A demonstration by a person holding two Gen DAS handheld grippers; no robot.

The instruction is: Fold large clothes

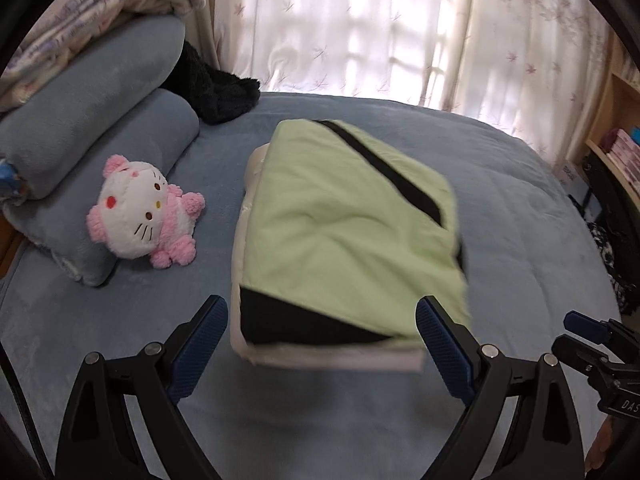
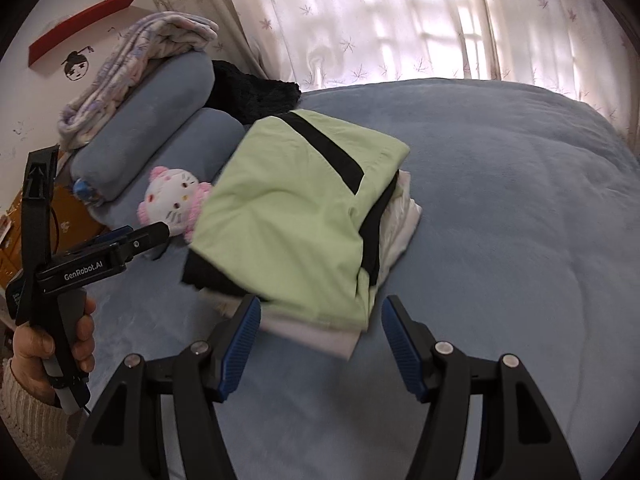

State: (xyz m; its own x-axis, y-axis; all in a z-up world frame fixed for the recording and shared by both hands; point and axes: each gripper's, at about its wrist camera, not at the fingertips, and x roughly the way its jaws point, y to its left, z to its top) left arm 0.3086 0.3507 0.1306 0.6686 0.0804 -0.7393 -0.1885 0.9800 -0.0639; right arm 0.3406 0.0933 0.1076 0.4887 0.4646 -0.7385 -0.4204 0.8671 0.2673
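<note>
Where tongs gape, folded garment beyond, untouched

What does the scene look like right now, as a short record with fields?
garment: green and black jacket, folded into a compact bundle, white lining showing at its edges
surface: blue bed cover
left gripper: open, nothing between the fingers
right gripper: open, nothing held
nearby: pink and white plush toy beside the jacket, against blue pillows

"GenRobot.AI" on left hand-held gripper
</note>
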